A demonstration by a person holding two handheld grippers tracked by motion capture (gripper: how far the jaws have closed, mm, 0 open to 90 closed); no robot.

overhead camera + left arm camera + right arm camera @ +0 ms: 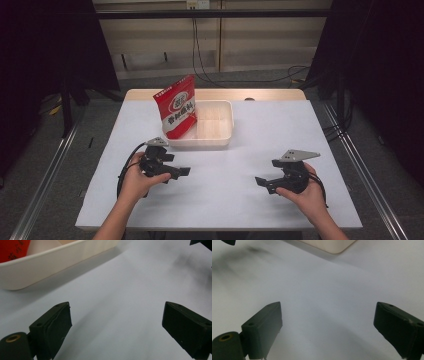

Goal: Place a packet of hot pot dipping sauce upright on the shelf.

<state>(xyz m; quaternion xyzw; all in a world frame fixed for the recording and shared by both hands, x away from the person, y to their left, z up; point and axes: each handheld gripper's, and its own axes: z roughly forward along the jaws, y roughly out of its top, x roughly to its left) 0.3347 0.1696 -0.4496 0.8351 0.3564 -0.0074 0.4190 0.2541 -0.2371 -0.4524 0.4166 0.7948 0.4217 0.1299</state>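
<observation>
A red snack bag (176, 106) with white print leans upright in the left end of a cream rectangular tray (220, 141) at the table's middle back. In the left gripper view the tray's wall (50, 263) and a corner of the red bag (12, 250) fill the upper left. My left gripper (184, 171) rests low over the white table just in front of the tray, jaws wide apart with nothing between them (116, 325). My right gripper (261, 181) sits at the front right, also open and empty (328, 325), with the tray's corner (332, 246) far ahead.
The white tabletop (250, 130) has bare room right of the tray and between the two grippers. Dark curtains flank the table, and cables run over the floor behind it. A metal rail (45, 175) runs along each side.
</observation>
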